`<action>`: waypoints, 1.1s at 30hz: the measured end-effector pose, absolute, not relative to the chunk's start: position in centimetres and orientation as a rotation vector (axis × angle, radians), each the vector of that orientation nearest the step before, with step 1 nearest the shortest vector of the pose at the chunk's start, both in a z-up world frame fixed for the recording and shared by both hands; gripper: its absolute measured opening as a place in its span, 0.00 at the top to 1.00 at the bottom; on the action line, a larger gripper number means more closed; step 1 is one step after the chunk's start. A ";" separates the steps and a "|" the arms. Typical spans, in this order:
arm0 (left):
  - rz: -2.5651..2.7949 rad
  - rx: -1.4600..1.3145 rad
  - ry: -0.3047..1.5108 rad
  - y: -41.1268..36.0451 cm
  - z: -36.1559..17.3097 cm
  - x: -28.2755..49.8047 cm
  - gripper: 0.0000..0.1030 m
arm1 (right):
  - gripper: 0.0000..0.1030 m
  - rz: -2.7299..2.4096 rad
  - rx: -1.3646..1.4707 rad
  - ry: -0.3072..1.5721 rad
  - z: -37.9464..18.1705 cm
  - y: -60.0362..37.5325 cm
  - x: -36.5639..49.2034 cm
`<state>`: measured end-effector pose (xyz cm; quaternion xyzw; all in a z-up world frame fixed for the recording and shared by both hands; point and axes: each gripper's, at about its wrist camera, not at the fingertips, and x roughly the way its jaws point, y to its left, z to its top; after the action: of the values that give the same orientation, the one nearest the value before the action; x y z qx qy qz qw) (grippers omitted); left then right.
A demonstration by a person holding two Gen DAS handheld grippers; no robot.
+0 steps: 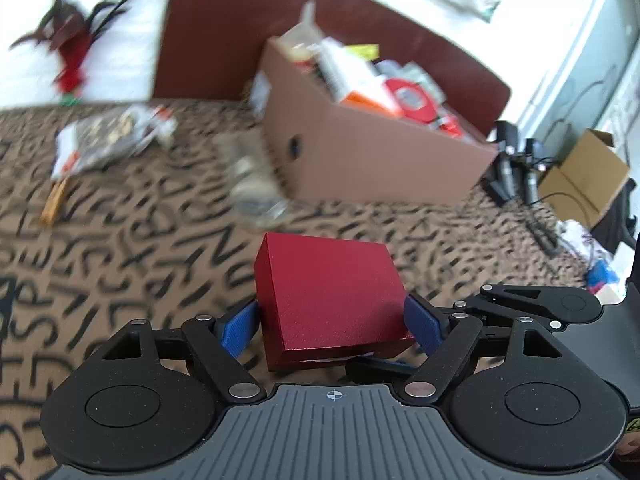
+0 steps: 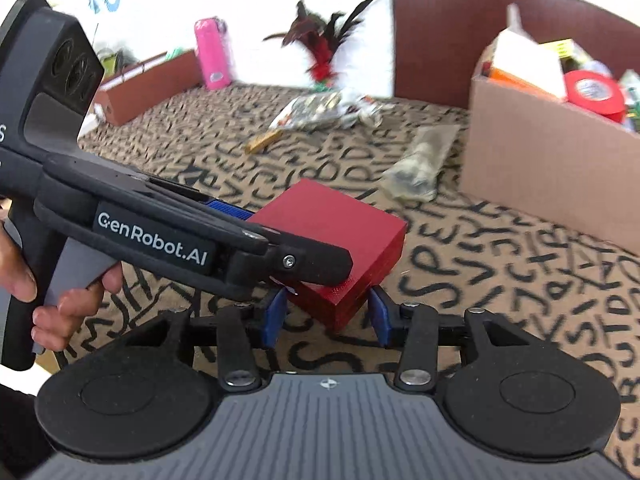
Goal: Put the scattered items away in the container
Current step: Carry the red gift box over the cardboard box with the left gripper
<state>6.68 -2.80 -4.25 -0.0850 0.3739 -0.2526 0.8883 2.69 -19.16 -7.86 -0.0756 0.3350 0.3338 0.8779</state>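
Left wrist view: red box clamped in left gripper, not yet in cardboard box.
Cardboard box upper right already well stocked; snack bag and clear packet still on carpet. Right gripper jaws around box corner w/ gaps, not clamped.

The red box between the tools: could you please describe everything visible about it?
The red box is flat and rectangular, with a finely textured matte surface and a seam suggesting a lid. It is tilted, raised above the letter-patterned cover. The left tool clamps its sides with blue pads; the right tool straddles one corner.
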 end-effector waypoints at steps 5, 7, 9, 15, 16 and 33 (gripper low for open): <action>-0.585 -0.140 0.712 -6.5 -1.1 7.9 0.19 | 0.52 0.636 -0.139 0.613 -5.6 -22.3 2.9; -0.612 -0.124 0.678 -8.4 0.2 8.6 0.19 | 0.52 0.606 -0.126 0.577 -4.7 -23.9 3.3; -0.638 -0.110 0.647 -10.5 1.4 9.4 0.19 | 0.52 0.570 -0.122 0.541 -3.7 -25.6 3.8; -0.704 -0.112 0.602 -16.8 3.5 13.0 0.19 | 0.52 0.457 -0.175 0.450 -1.5 -29.8 6.1; -0.712 -0.111 0.597 -17.9 3.8 13.8 0.19 | 0.52 0.441 -0.181 0.440 -1.3 -30.6 6.7; -0.702 -0.125 0.601 -28.5 2.4 24.4 0.18 | 0.52 0.388 -0.264 0.414 -1.4 -39.6 19.3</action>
<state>24.40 -28.50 2.37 -0.0603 0.2898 -0.3386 0.8931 19.35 -39.59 -1.40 -0.1297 0.2036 0.1910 0.9515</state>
